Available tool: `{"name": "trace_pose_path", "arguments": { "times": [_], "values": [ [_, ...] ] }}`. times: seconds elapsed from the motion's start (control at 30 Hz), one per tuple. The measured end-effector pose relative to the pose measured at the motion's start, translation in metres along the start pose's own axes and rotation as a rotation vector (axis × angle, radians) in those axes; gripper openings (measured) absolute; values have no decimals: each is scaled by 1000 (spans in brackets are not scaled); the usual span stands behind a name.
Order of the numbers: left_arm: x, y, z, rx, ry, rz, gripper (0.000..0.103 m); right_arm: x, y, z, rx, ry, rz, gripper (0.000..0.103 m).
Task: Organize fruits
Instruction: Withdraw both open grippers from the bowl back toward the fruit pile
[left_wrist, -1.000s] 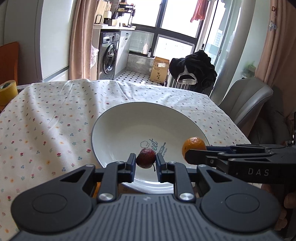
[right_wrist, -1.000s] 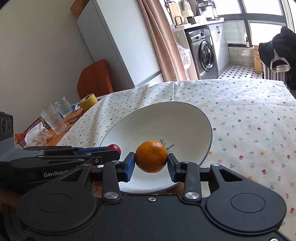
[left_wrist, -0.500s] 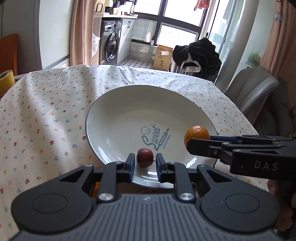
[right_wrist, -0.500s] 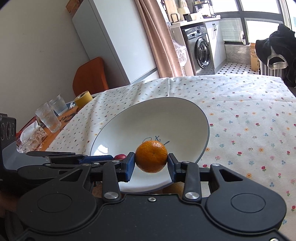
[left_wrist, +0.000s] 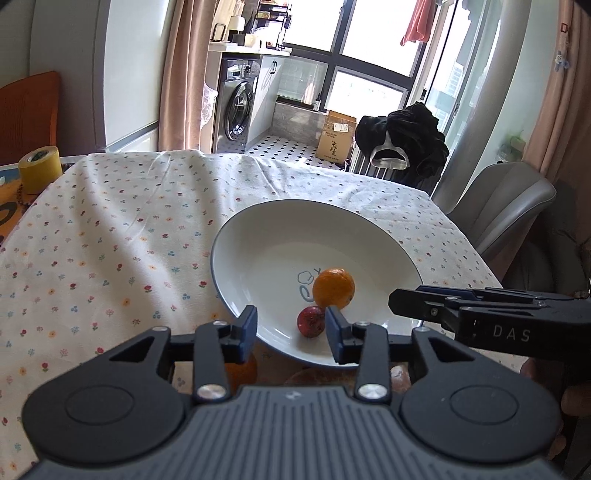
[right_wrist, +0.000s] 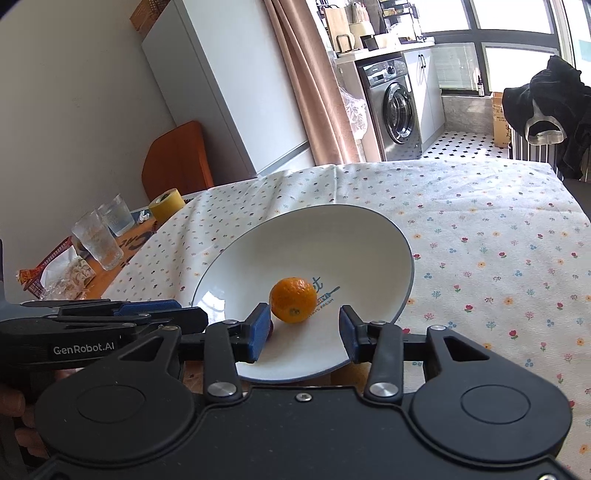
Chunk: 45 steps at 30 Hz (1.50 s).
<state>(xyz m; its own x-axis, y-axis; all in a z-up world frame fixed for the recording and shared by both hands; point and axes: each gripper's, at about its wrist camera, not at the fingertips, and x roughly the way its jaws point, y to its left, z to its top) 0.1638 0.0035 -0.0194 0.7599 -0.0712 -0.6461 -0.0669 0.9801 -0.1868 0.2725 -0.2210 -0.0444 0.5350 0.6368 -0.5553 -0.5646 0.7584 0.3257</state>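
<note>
A white plate (left_wrist: 258, 236) (right_wrist: 369, 229) with blue lettering rests on the flowered tablecloth. In it lie an orange (left_wrist: 333, 288) (right_wrist: 293, 300) and, touching it on the near side, a small dark red fruit (left_wrist: 311, 321). My left gripper (left_wrist: 291, 330) stands open over the plate's near rim, the red fruit loose beside its right finger. My right gripper (right_wrist: 304, 332) is open too, just behind the orange; its left finger hides most of the red fruit (right_wrist: 270, 329). Each gripper shows from the side in the other's view.
More orange fruit (left_wrist: 242, 371) lies under the left gripper, before the plate. A yellow tape roll (left_wrist: 40, 168) and two glasses (right_wrist: 98, 240) stand at the table's left end. A grey chair (left_wrist: 506, 206) is on the right.
Both grippers opened and let go: the red fruit first, then the orange, and both now lie in the plate. Both grippers have drawn back toward the near rim.
</note>
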Motion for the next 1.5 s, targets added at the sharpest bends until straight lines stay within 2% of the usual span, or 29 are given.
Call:
{"name": "trace_pose_path", "arguments": {
  "times": [0.13,0.17,0.23,0.37,0.5,0.73,0.93,1.0,1.2,1.5],
  "values": [
    [-20,4,-1,-23,-45,20,64,-20,4,-1,-1,-36,-5,52],
    [-25,5,-1,-28,-59,28,72,-24,5,-1,-3,-44,-6,55],
    [-35,6,-3,-32,-88,51,82,-33,7,-1,-8,-62,-11,63],
    [-55,7,-7,-36,-128,63,90,-51,12,0,-14,-95,-16,77],
    [-70,9,-12,-50,-142,74,93,-63,19,-4,-31,-126,-14,89],
    [-93,9,-23,-60,-162,89,96,-85,30,-14,-62,-154,-33,98],
    [-111,4,-32,-52,-186,105,97,-101,38,-19,-97,-148,-24,99],
    [-116,3,-34,-56,-191,105,98,-106,40,-20,-106,-155,-27,103],
    [-132,0,-43,-51,-205,112,103,-123,49,-25,-120,-174,-10,103],
    [-152,3,-58,-75,-172,90,103,-140,59,-39,-100,-164,15,103]
  ]
}}
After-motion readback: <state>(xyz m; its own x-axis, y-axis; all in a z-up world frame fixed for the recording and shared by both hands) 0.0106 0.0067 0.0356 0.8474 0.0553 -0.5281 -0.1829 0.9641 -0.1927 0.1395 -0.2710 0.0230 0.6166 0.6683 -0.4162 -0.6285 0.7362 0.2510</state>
